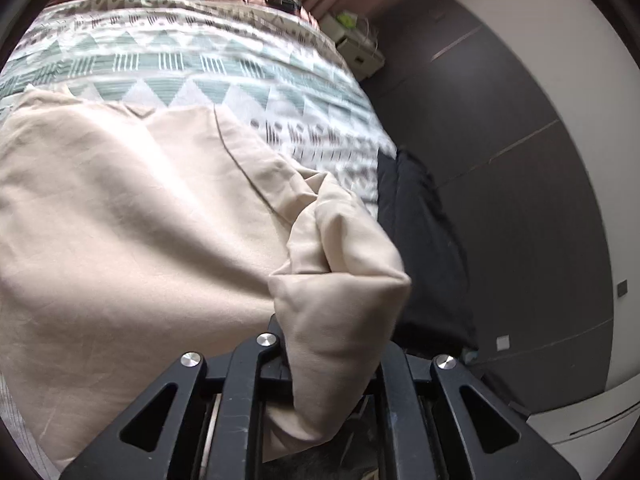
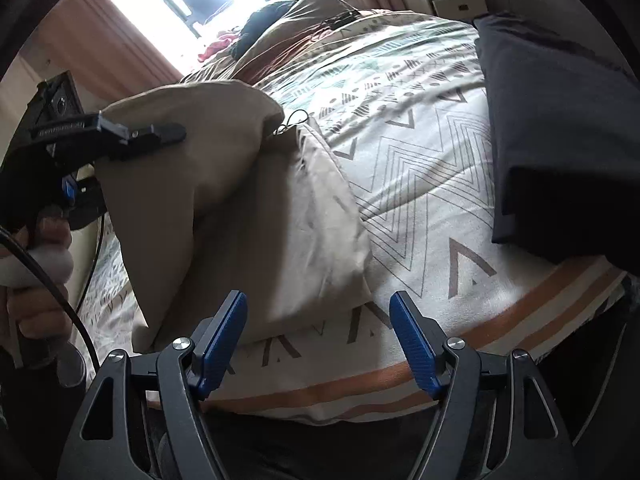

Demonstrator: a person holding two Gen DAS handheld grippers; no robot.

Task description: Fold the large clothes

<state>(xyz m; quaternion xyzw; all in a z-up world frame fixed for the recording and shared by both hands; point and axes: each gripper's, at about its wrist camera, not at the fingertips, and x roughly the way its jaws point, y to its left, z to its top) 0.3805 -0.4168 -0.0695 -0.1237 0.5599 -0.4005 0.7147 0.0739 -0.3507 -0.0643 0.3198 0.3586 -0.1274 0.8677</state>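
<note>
- Left wrist view: one beige garment (image 1: 132,216) spread on one patterned bedspread (image 1: 240,64); a bunched fold of it rising straight out of the left gripper (image 1: 332,380).
- Left gripper jaws nearly together, clamped on that fold; pads hidden by the cloth.
- One dark folded garment (image 1: 424,248) at the bed's edge, just beside the beige one.
- One white bedside cabinet (image 1: 356,46) past the bed's far corner; something green on top, too small to identify.
- Right wrist view: right gripper (image 2: 318,340) released, two blue pads (image 2: 224,336) wide apart, nothing between, above the striped bed edge.
- Left gripper (image 2: 160,134) seen from the side, gripping the lifted beige garment (image 2: 224,184); one hand (image 2: 36,280) on its handle.
- Dark folded garment (image 2: 560,140) on the bedspread (image 2: 420,184), well apart from the beige one.
</note>
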